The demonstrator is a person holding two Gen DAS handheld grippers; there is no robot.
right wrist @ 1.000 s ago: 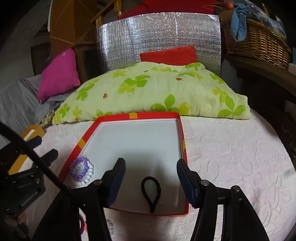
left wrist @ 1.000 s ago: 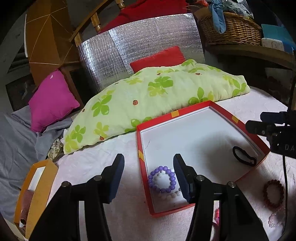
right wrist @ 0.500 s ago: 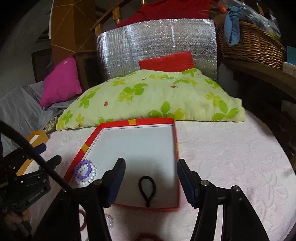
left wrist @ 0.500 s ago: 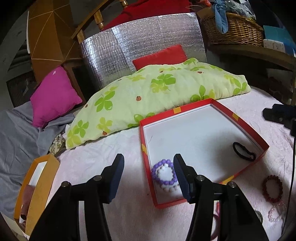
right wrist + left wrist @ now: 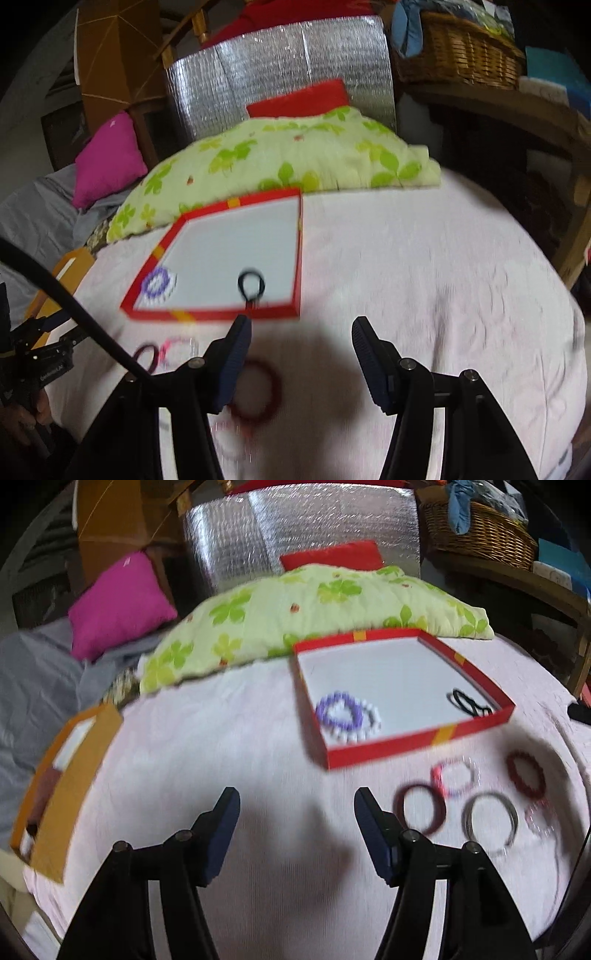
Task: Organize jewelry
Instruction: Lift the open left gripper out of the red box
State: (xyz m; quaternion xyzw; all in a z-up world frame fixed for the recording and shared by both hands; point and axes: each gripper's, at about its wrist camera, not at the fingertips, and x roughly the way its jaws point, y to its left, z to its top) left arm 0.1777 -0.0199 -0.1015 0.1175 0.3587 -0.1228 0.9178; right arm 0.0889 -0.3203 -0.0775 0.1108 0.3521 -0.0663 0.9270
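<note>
1. Jewelry: we see a purple bracelet (image 5: 339, 713) and a black hair tie (image 5: 468, 703) inside the red box (image 5: 413, 743).
2. Hair tie's long axis runs toward the near wall.
3. Our left gripper (image 5: 295, 832) is opening, empty; our right gripper (image 5: 300, 354) gapes empty.

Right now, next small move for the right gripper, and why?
Probably lower the right gripper onto the red bracelet lying on the cloth just below its fingers: nothing is between them, and the box already holds two pieces.
</note>
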